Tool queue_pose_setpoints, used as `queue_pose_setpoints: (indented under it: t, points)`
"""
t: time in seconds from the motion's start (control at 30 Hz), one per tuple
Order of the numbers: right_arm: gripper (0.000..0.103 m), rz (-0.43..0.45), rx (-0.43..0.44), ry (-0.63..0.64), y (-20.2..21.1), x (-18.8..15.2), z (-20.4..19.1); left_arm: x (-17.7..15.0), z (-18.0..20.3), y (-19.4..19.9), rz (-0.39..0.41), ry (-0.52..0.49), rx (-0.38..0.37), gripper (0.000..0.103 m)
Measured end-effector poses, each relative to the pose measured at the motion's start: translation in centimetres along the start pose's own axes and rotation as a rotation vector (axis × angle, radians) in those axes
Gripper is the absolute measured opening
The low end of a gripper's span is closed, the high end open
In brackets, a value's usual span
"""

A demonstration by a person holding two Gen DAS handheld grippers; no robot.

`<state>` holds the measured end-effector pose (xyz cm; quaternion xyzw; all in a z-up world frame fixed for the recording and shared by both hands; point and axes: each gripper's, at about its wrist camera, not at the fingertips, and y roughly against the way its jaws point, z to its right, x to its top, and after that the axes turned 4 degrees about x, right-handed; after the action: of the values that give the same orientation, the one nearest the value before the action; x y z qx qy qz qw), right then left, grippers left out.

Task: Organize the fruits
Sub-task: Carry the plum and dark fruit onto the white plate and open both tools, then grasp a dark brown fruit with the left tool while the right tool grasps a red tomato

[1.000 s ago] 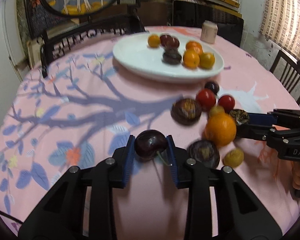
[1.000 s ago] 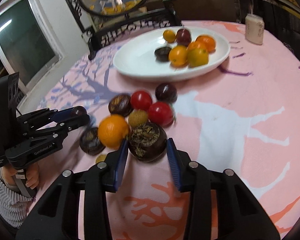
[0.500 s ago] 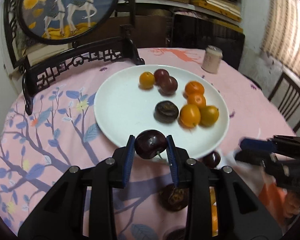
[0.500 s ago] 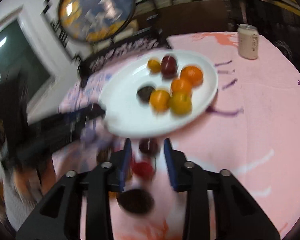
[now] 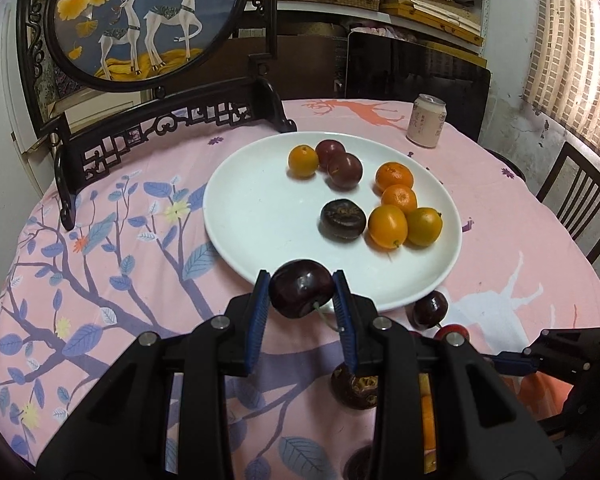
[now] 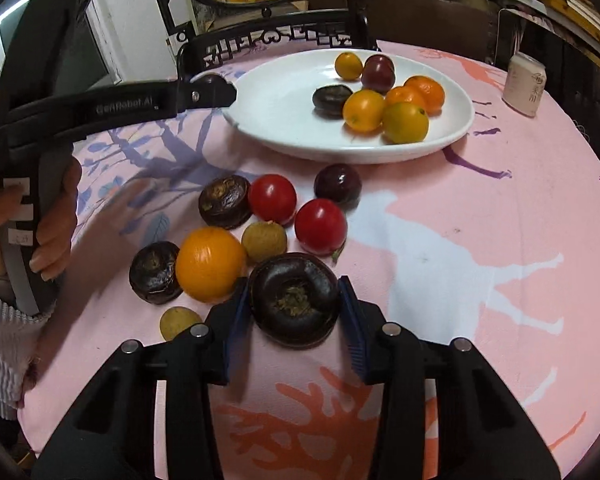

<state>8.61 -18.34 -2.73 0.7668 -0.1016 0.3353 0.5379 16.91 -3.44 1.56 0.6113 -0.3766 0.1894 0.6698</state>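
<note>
Over the plate's [image 5: 236, 216] near rim, my left tongs [image 5: 302, 294] clamp a cherry [image 5: 300, 293] for dropping; right tongs [image 6: 294, 308] flank a chestnut [image 6: 294, 305], grip uncertain.

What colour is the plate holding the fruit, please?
Plain white plate, clearest in the left wrist view.
</note>
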Motion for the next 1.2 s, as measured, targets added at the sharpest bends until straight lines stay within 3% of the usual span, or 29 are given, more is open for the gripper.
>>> queue_pose_setpoints:
  t: [0.2, 0.4, 0.43, 0.47, 0.5, 0.7, 0.97, 1.2]
  points:
    - [0.043, 0.1, -0.005, -0.046, 2.2, 1.3, 1.1, 0.5, -0.2, -0.4, -0.006, 0.021, -0.012, 0.032]
    - [0.043, 0.191, -0.056, -0.121, 1.4, 7.5, 2.9, 3.0, 0.1, -2.4, -0.012, 0.054, 0.009, 0.032]
    - [0.045, 0.205, -0.061, -0.124, 0.8, 8.2, 3.0, 3.0, 0.0, -2.7, -0.014, 0.062, 0.016, 0.034]
    - [0.049, 0.214, -0.073, -0.126, 0.0, 8.8, 3.3, 2.9, -0.1, -3.1, -0.02, 0.072, 0.026, 0.051]
    - [0.056, 0.216, -0.091, -0.132, -0.5, 8.8, 3.5, 2.7, -0.2, -3.3, -0.022, 0.074, 0.033, 0.07]
    - [0.06, 0.309, -0.032, -0.187, 2.3, 7.3, 5.7, 2.4, -1.4, -2.6, -0.001, 0.096, 0.021, 0.071]
    - [0.066, 0.243, 0.038, -0.29, 2.9, 4.5, 6.6, -0.8, 0.1, 0.4, -0.003, -0.027, 0.007, 0.073]
    - [0.066, 0.27, 0.041, -0.347, 4.2, 3.4, 7.4, -4.0, 1.7, 2.0, -0.002, -0.125, 0.023, 0.08]
